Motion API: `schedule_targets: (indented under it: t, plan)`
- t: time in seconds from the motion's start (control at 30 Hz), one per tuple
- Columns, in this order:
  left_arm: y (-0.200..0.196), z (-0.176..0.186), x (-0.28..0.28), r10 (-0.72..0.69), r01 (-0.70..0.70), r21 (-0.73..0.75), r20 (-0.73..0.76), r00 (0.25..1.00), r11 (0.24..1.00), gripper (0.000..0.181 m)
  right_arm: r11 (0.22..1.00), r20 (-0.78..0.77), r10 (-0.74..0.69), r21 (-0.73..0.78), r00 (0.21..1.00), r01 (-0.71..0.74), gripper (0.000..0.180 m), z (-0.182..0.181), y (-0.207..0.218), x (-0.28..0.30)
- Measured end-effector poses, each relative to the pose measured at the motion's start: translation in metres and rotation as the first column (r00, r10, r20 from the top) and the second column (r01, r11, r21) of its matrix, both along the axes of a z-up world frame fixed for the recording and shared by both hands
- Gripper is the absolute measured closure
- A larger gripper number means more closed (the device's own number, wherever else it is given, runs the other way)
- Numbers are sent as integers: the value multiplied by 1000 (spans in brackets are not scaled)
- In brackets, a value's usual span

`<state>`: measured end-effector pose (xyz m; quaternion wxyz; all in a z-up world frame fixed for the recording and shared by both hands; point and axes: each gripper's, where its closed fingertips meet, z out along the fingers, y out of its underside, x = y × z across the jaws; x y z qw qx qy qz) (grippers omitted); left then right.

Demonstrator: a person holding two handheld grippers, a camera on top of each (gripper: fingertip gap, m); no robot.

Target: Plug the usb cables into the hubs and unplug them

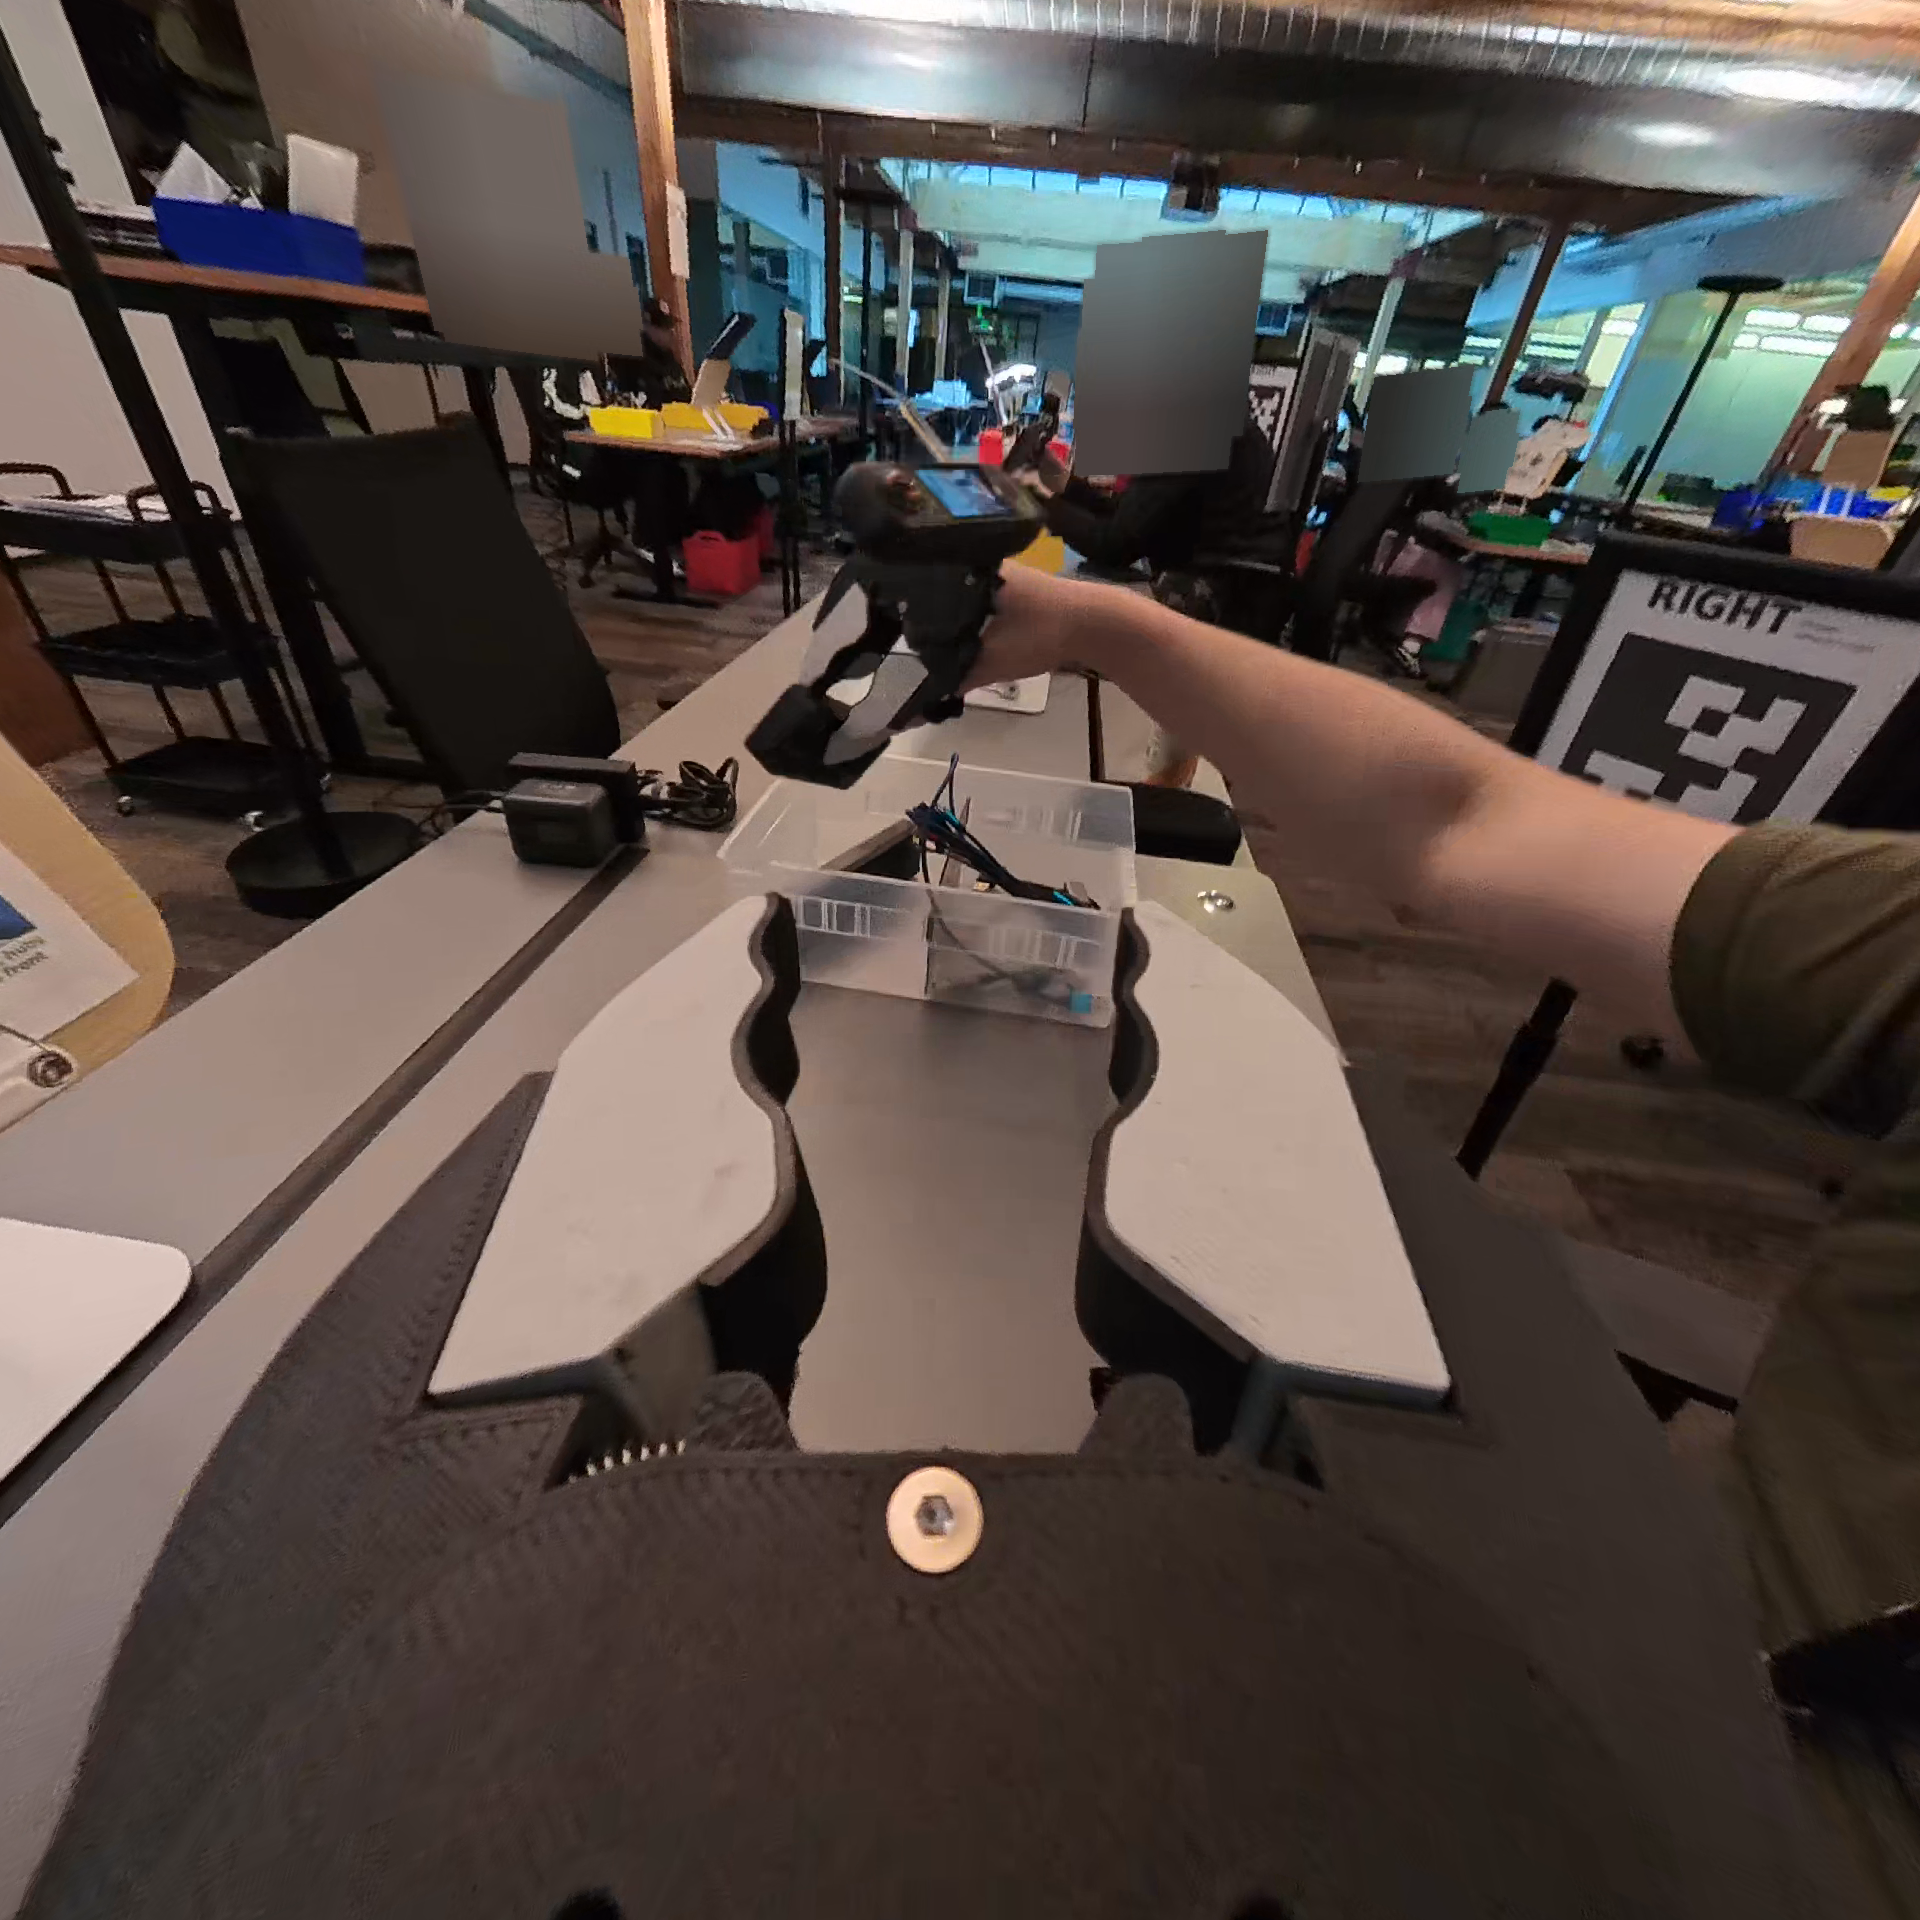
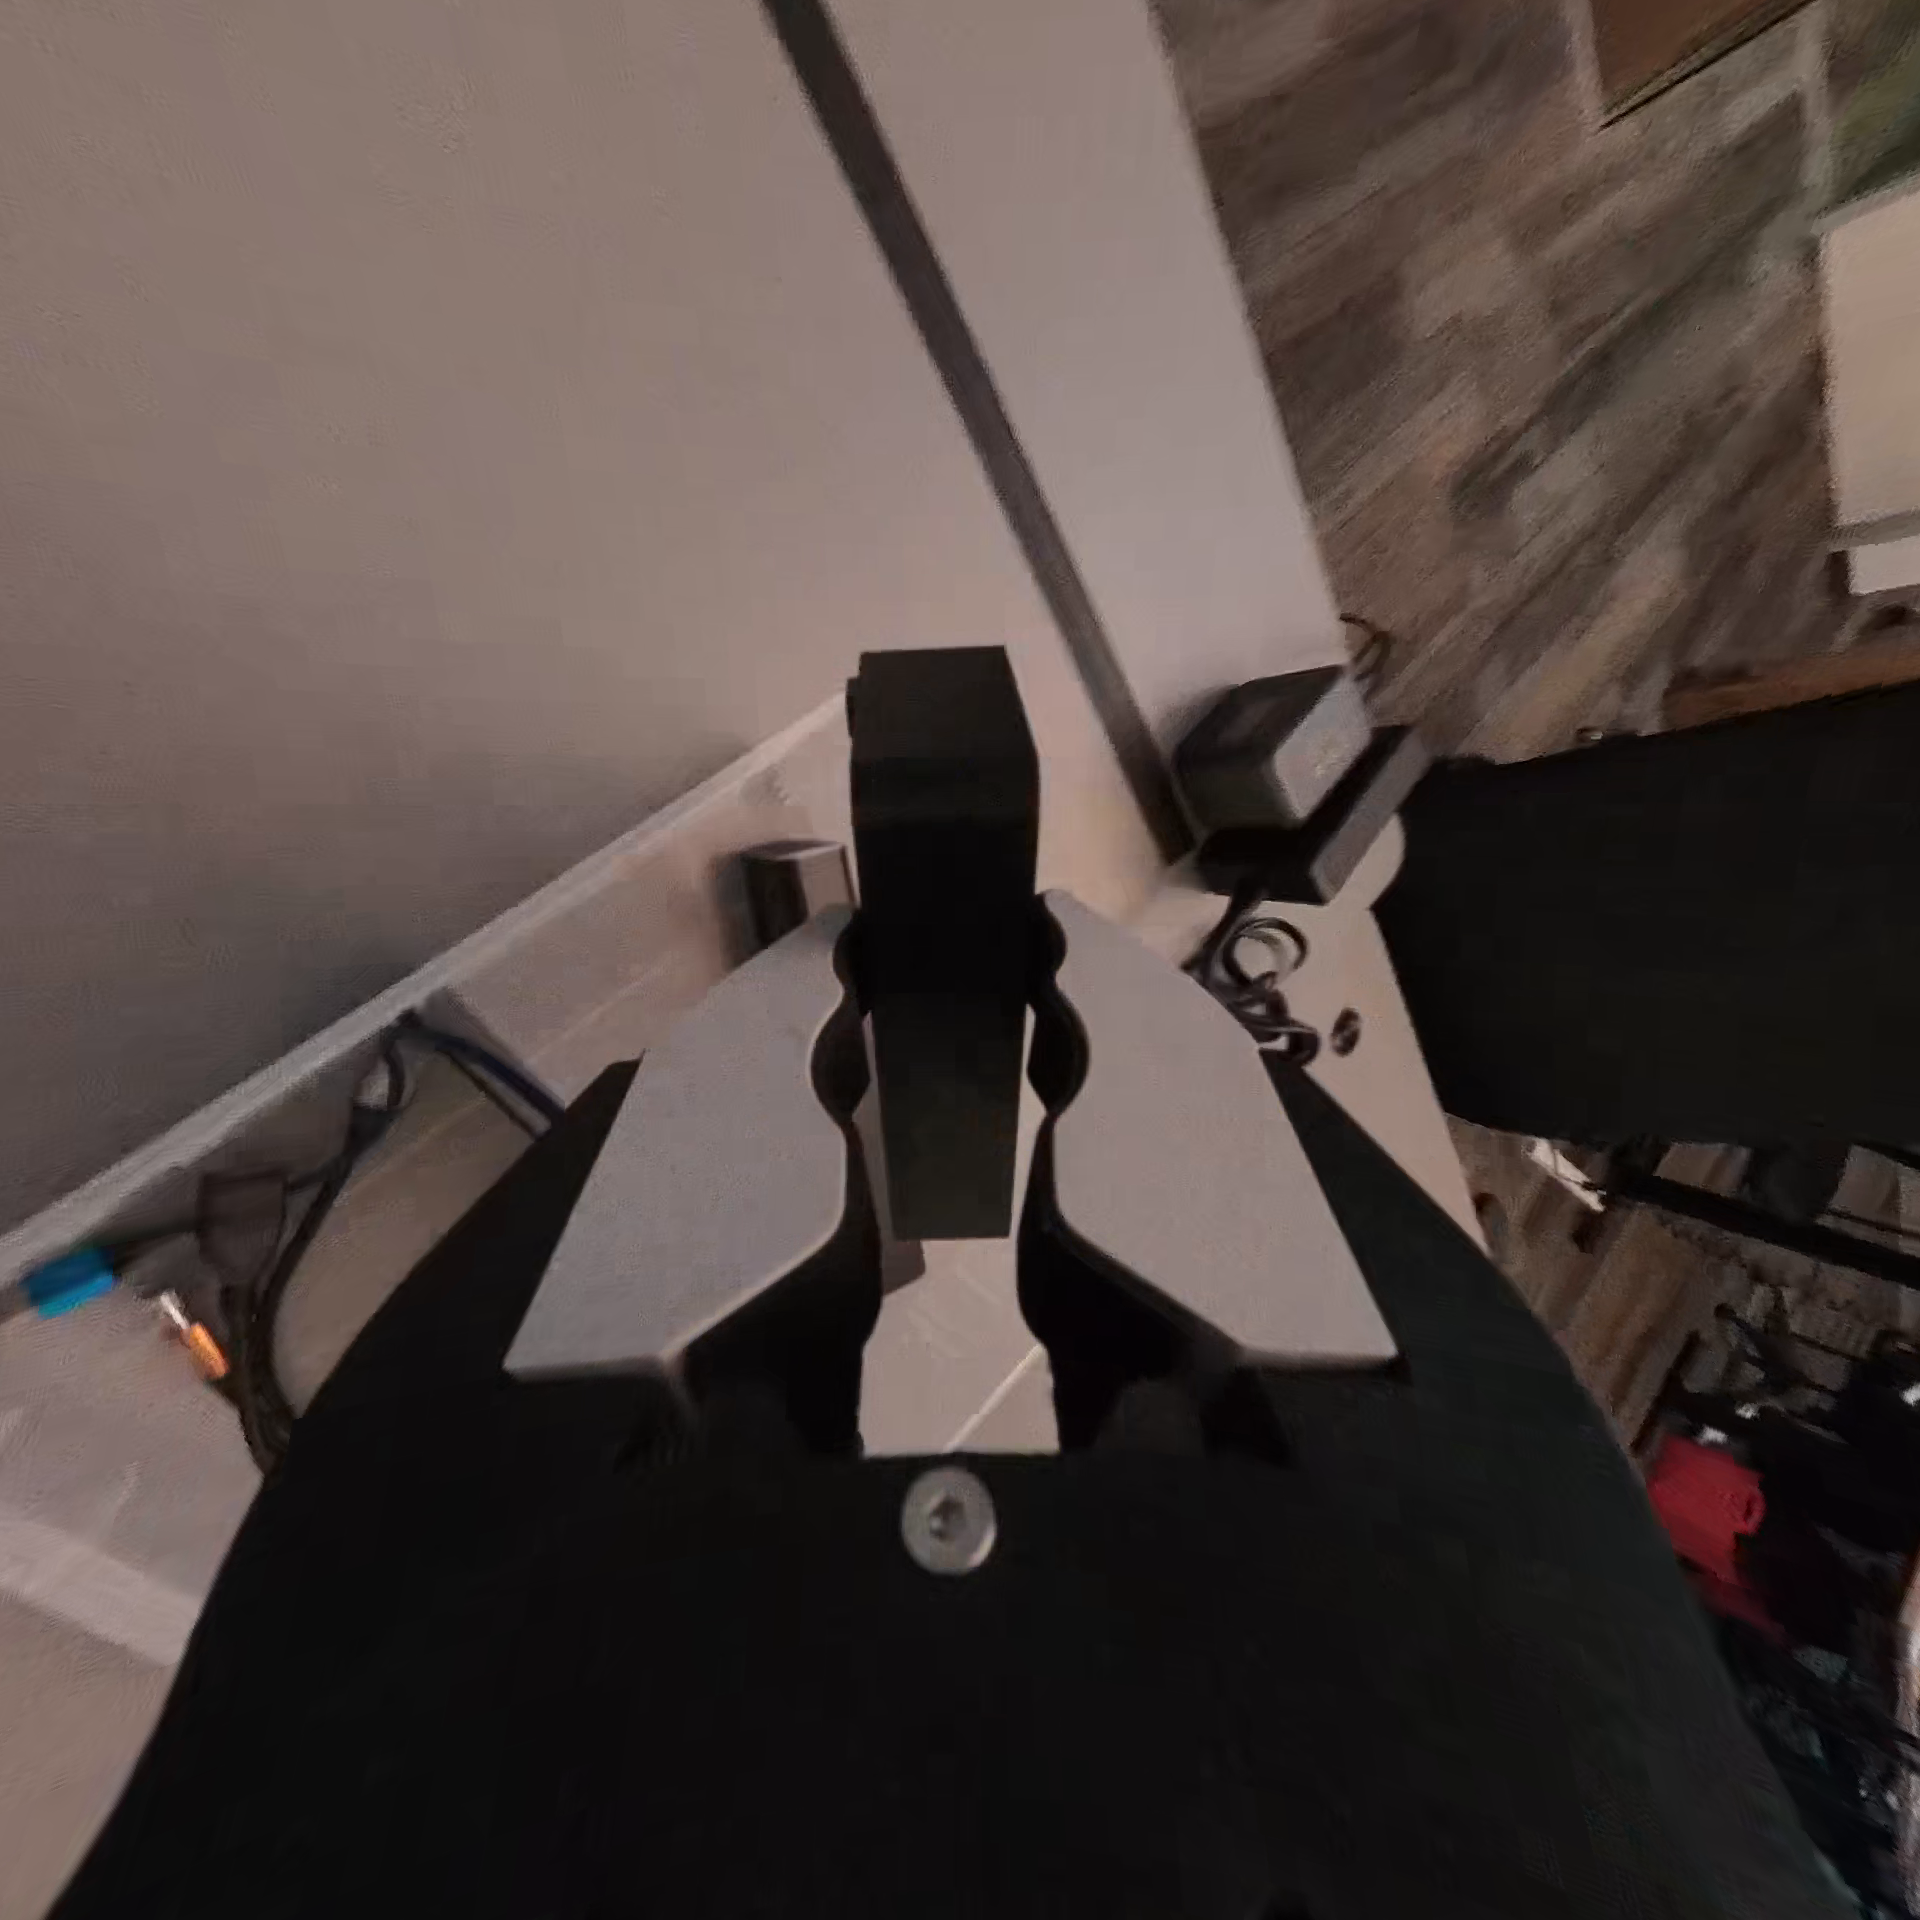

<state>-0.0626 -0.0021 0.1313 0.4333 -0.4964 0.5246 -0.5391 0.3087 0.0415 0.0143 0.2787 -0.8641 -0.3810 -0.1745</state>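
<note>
My right gripper is shut on a black block-shaped hub that sticks out past its fingertips. In the left wrist view the right gripper, held by a bare forearm, carries the hub just above the far left rim of a clear plastic bin. The bin holds dark cables with blue connectors. It also shows at the lower left of the right wrist view, with a blue plug. My left gripper is open and empty, just in front of the bin.
A black power adapter with a coiled cord lies on the grey table left of the bin; it also shows in the right wrist view. A black case lies right of the bin. A black-and-white marker board stands at the right. One gripper's finger ends stand about 40 cm off the other's. My right gripper is the nearer one to the blue plug: about 25 cm, against 45 cm.
</note>
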Motion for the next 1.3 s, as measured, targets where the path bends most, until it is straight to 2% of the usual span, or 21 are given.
schedule_targets:
  t: [0.07, 0.17, 0.3, 0.47, 0.63, 0.7, 0.83, 1.03, 1.13, 1.3]
  plan:
    - [-1, -1, 2, 6, -6, 12, -6, 1000, 1000, 124, 986, 1, -1, -166, 1000, 2, 152, -31, -8, 13]
    - [2, -3, 3, 21, -21, -8, -12, 1000, 1000, 124, 922, 1, -64, -383, 998, 60, 152, -71, -22, 29]
    - [8, -2, 1, 21, -21, -38, 5, 1000, 999, 124, 821, -27, -84, -569, 996, 54, 152, -111, -42, 32]
    - [12, -1, 0, 29, -28, -50, 19, 999, 998, 126, 757, -46, -159, -647, 986, 92, 152, -120, -43, 34]
    - [13, -3, 2, 37, -37, -38, 5, 999, 999, 126, 713, -185, -148, -700, 972, -25, 151, -117, -51, 12]
    - [12, -4, 2, 36, -35, -37, 3, 999, 999, 126, 688, -147, -171, -725, 974, 12, 152, -119, -54, 17]
    - [11, -9, 6, 31, -32, -35, -17, 999, 999, 127, 649, 59, -171, -744, 984, 157, 151, -127, -52, 43]
    - [9, -14, 10, 26, -27, -25, -46, 999, 999, 127, 582, 17, -245, -797, 969, 161, 150, -142, -57, 30]
    - [10, -15, 10, 25, -27, -30, -46, 999, 999, 127, 581, 36, -252, -794, 967, 181, 150, -150, -59, 34]
    - [10, -14, 10, 22, -24, -33, -40, 999, 999, 127, 625, -6, -271, -762, 963, 171, 150, -152, -59, 34]
